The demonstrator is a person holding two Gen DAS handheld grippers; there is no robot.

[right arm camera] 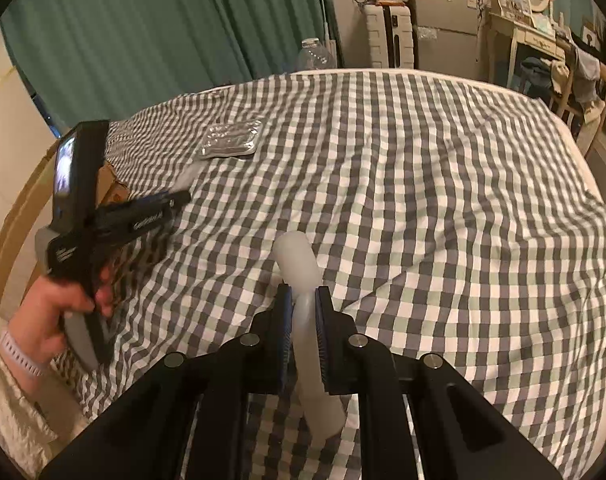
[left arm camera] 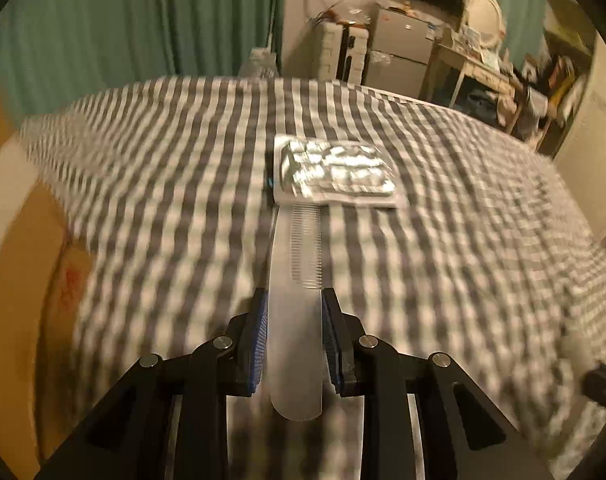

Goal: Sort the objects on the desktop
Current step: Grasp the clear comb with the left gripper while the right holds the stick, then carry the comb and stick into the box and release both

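Left gripper [left arm camera: 295, 308]: clamped on a long, flat, translucent white plastic comb [left arm camera: 297, 264], gripped near its rounded handle end, fine teeth pointing toward the landmark.
Landmark: the silver foil blister pack [left arm camera: 335, 170] lying on the grey-and-white checked bedcover [left arm camera: 463, 240]; the comb's far tip reaches just beside its near edge.
Right gripper [right arm camera: 303, 300]: pinched narrow on a translucent white rounded plastic piece [right arm camera: 297, 260] — held well apart from the blister pack, nearer the camera.
Comb handling: likely light, stiff, a little slick; a grip across the solid spine suits it, not the teeth.
Blister pack handling: thin, crinkly, easily dented — best taken by an edge.
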